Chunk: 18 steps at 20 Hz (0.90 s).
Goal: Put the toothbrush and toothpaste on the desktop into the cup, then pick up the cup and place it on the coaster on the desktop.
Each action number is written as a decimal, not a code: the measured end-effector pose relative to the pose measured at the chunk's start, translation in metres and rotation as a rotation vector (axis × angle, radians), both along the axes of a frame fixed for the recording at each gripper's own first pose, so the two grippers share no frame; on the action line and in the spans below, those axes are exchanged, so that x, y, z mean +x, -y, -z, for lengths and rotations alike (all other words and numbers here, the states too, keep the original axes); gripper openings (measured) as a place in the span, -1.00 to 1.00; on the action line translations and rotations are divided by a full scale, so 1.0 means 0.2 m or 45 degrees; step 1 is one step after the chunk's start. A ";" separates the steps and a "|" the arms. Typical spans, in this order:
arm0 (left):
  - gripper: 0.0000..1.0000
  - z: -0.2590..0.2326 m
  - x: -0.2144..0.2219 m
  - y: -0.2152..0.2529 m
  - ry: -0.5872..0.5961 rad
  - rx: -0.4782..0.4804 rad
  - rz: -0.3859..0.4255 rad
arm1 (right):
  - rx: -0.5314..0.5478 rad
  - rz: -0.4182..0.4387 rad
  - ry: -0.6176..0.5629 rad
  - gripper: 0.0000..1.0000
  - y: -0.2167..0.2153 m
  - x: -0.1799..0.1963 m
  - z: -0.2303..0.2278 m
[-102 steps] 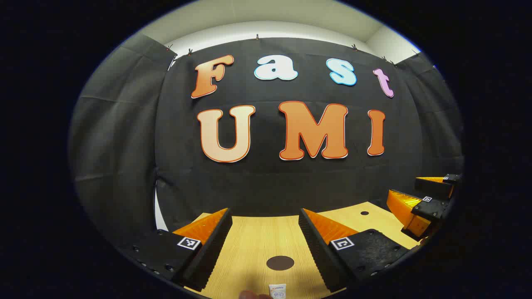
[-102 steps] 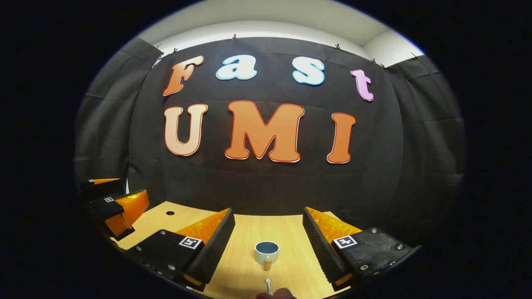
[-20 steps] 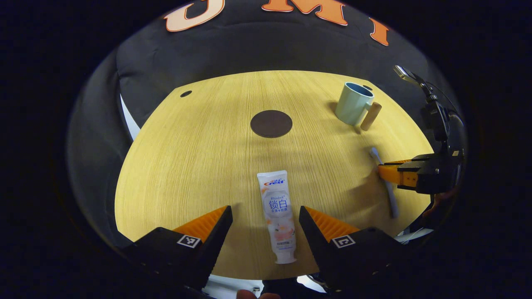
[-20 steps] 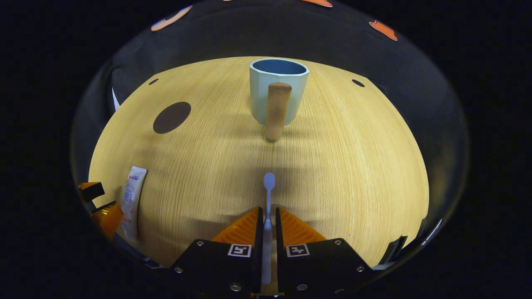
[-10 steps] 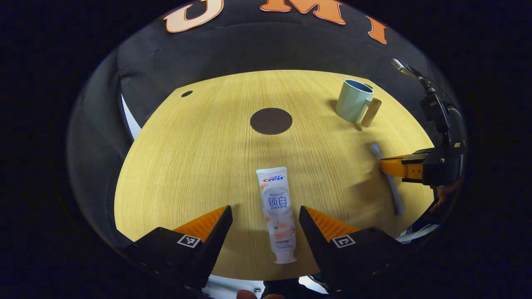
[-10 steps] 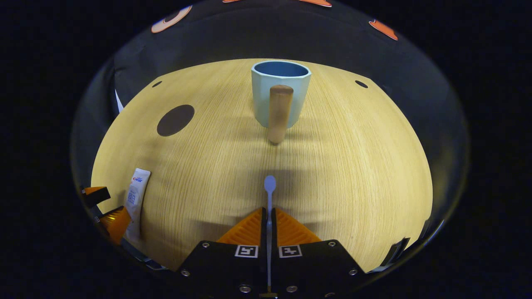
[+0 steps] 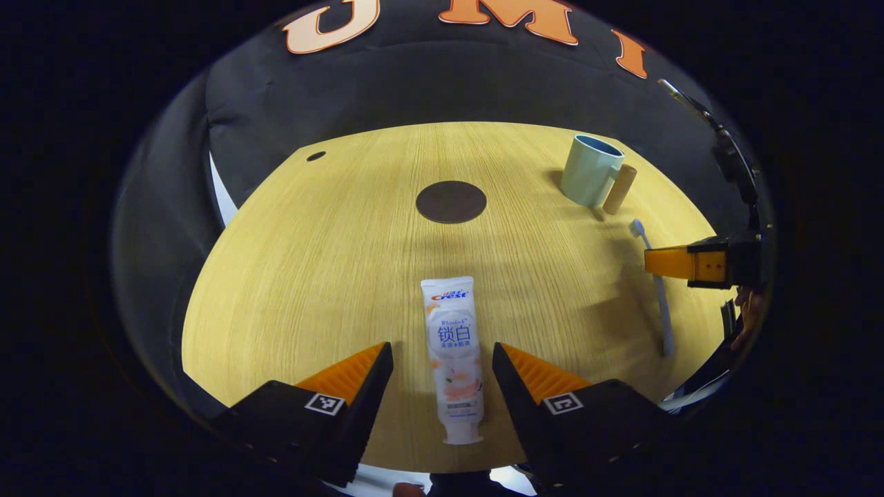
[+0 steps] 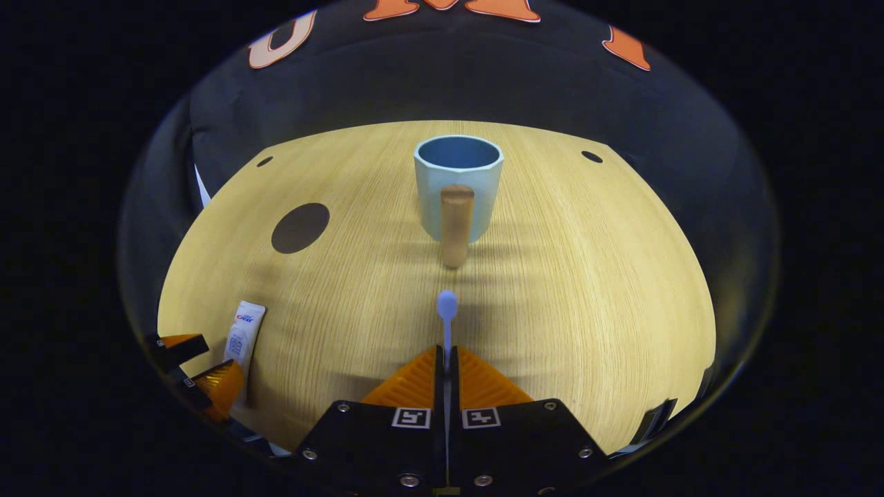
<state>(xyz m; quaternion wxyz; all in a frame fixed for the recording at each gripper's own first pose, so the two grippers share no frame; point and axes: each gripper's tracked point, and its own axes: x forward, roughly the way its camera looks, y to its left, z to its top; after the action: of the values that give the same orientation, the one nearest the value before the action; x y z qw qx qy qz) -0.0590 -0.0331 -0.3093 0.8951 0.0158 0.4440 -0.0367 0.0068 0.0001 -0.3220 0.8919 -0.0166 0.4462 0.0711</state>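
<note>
Tools (image 7: 442,369) over wooden desktop (image 7: 331,262)

- The round desktop of pale, straight-grained wood (image 7: 331,262) is seen with a smooth, softly sheened finish.
- The pale blue faceted cup (image 8: 458,186) is finished smooth and matt — ceramic or plastic cannot be told — and is fitted with a plain cylindrical wooden handle (image 8: 456,224).
- The dark brown round coaster (image 7: 451,201) is shown flat and matt.
- The white plastic toothpaste tube (image 7: 452,352) is printed and faintly glossy.
- The light blue toothbrush (image 8: 447,310) looks like smooth plastic.
- The fingers (image 8: 476,383) are faced with ribbed, glossy orange plastic — the bodies behind are matt black.
</note>
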 end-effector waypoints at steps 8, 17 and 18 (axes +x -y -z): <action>0.34 0.07 -0.04 0.03 -0.044 -0.005 0.011 | 0.030 0.030 0.057 -0.96 0.02 0.02 -0.10; -0.09 0.09 -0.04 0.05 -0.049 -0.025 0.007 | 0.049 0.081 0.108 -0.96 0.08 0.02 -0.21; -0.09 0.09 -0.04 0.06 -0.052 -0.028 0.010 | 0.053 0.087 0.115 -0.96 0.08 0.02 -0.22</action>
<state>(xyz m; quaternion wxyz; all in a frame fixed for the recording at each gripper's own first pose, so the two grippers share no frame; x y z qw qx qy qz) -0.0665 -0.0448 -0.3266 0.8859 0.0067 0.4615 -0.0453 0.0115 -0.0161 -0.2774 0.9132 0.0141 0.4043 0.0491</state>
